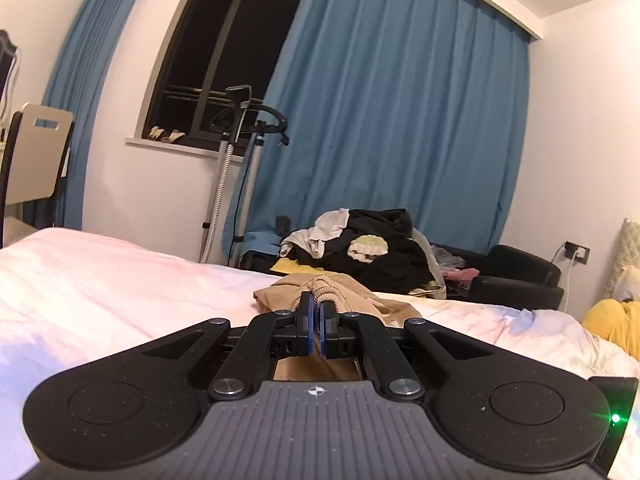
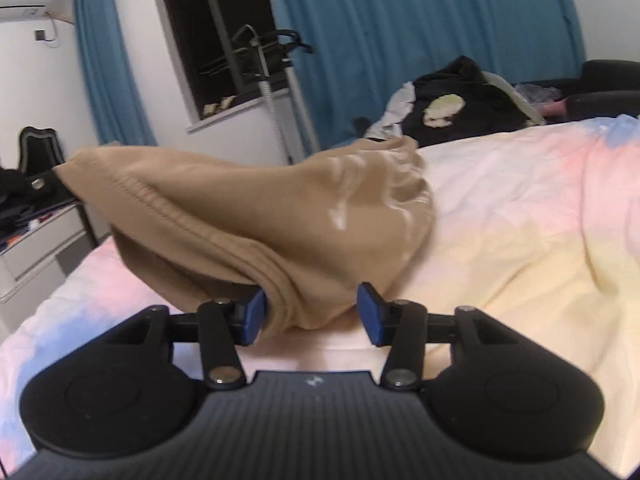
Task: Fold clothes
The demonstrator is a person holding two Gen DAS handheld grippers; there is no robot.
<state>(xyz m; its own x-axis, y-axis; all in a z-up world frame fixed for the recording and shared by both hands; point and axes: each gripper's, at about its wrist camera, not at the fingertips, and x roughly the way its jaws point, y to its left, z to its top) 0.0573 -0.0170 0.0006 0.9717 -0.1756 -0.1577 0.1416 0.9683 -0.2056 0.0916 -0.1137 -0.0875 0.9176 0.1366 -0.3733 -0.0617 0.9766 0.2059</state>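
Left gripper (image 1: 316, 312) clamping tan garment (image 1: 340, 292)

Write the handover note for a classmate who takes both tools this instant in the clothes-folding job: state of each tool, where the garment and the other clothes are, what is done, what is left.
Left tool: shut on the tan garment, pinching a ribbed edge.
Right tool: open, fingers either side of a bunched fold of the same garment, not yet closed.
The tan garment lies crumpled on the bed, partly lifted at the left side of the right wrist view.
Pile of unfolded clothes sits beyond the far edge of the bed.
Done: garment pulled out and one edge gripped.
Left: close the right tool, spread the garment flat, fold it, then probably take the pile.
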